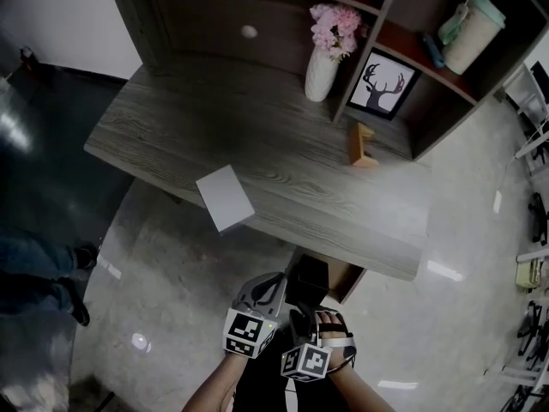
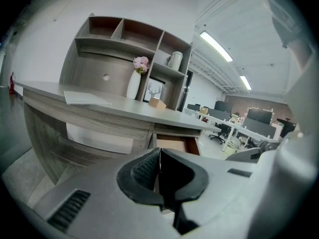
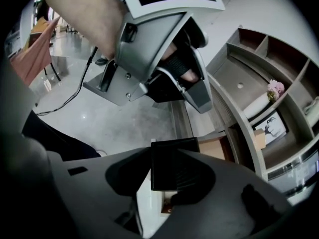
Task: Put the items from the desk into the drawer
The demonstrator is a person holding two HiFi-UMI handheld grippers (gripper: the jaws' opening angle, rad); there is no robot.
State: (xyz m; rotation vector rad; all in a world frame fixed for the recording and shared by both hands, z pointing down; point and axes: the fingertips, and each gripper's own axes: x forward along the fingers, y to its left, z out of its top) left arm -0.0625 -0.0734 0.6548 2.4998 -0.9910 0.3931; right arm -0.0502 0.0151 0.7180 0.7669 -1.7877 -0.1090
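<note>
The table (image 1: 283, 157) is a grey, wood-grained top with a shelf unit (image 1: 403, 24) of the same finish along its back edge. It stands on a polished grey floor (image 1: 171, 264) that catches spots of light. Through the left gripper view the room opens into an office with rows of desks (image 2: 244, 126), monitors and chairs under long ceiling lights (image 2: 215, 46). A person's legs (image 1: 39, 269) in jeans and dark shoes show at the left edge of the head view, and a dark cable (image 3: 65, 98) trails over the floor. A white vase (image 1: 322, 74) of pink flowers, a framed deer picture (image 1: 382, 84) and a pale jug (image 1: 470, 31) sit at or in the shelves. On the table lie a flat white box (image 1: 225, 197), near the front edge, and a small wooden block (image 1: 362, 144) by the shelf side. Below the front edge the drawer (image 1: 343, 280) is pulled out, its brown inside showing. The left tool (image 2: 159, 171) is clenched on nothing, held low in front of the table. The right tool (image 3: 174, 156) is released, tilted down over the drawer. A flat black rectangular item (image 3: 172, 169), matte and plain, sits between its parted jaws. Whether this item already rests in the drawer cannot be told.
</note>
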